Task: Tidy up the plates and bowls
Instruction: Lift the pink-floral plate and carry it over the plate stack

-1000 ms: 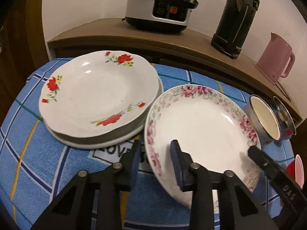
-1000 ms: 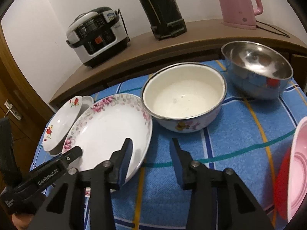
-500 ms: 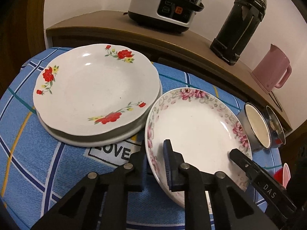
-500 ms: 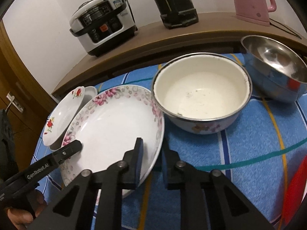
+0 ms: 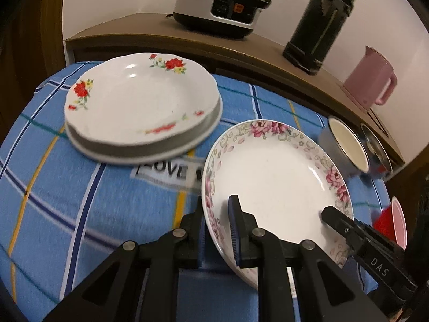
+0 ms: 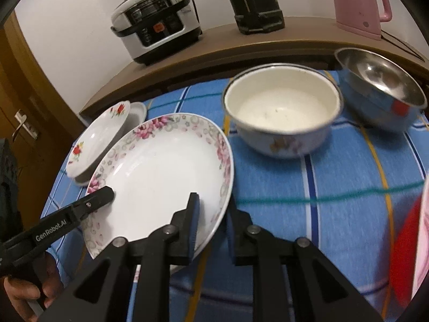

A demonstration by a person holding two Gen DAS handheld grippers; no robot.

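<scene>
Tongs: both my pairs clamped on pink-flowered plate [image 5: 276,177] rim, opposite sides.
Risk: uneven lift tilts it, slips onto tabletop [image 5: 80,214].

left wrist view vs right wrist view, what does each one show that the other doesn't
Only the left wrist view shows the LOVE label on the cloth. Only the right wrist view shows the door handle and the person's hand. Both show the pink-flowered plate pinched at opposite rims by the left gripper and right gripper, plus the red-flowered plate, enamel bowl and rice cooker.
</scene>
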